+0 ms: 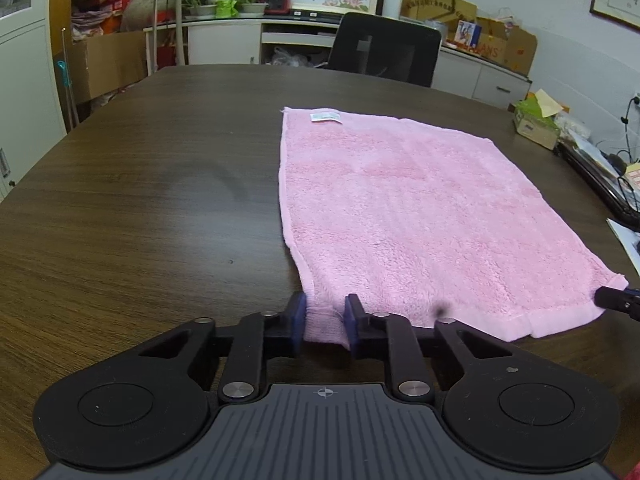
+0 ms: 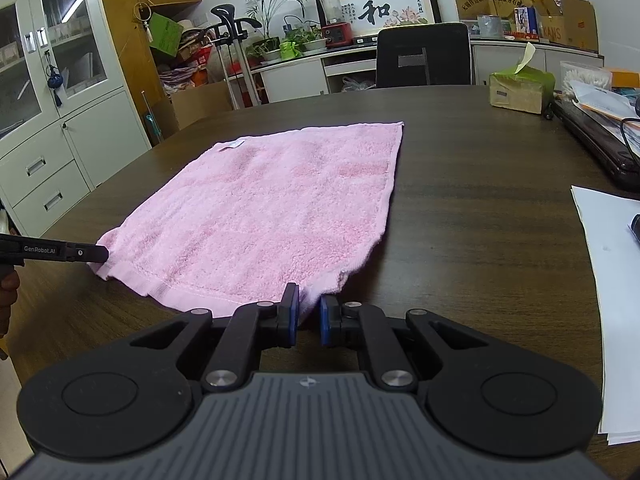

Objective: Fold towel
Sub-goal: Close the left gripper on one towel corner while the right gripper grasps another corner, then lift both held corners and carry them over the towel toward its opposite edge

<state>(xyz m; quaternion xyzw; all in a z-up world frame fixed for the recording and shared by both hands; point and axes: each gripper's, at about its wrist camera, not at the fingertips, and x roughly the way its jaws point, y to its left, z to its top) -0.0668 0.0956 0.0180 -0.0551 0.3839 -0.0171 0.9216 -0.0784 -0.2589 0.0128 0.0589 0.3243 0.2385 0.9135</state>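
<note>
A pink towel lies spread flat on the dark wooden table, with a white label at its far edge. My left gripper has the towel's near left corner bunched between its blue pads and is shut on it. In the right wrist view the towel lies ahead and to the left. My right gripper stands at the near right corner; its pads are a narrow gap apart, with the towel's edge at the left pad. The left gripper's finger shows at the towel's left corner.
A black office chair stands behind the table. A tissue box, a black keyboard-like item and white papers lie along the table's right side. Cabinets and clutter line the walls.
</note>
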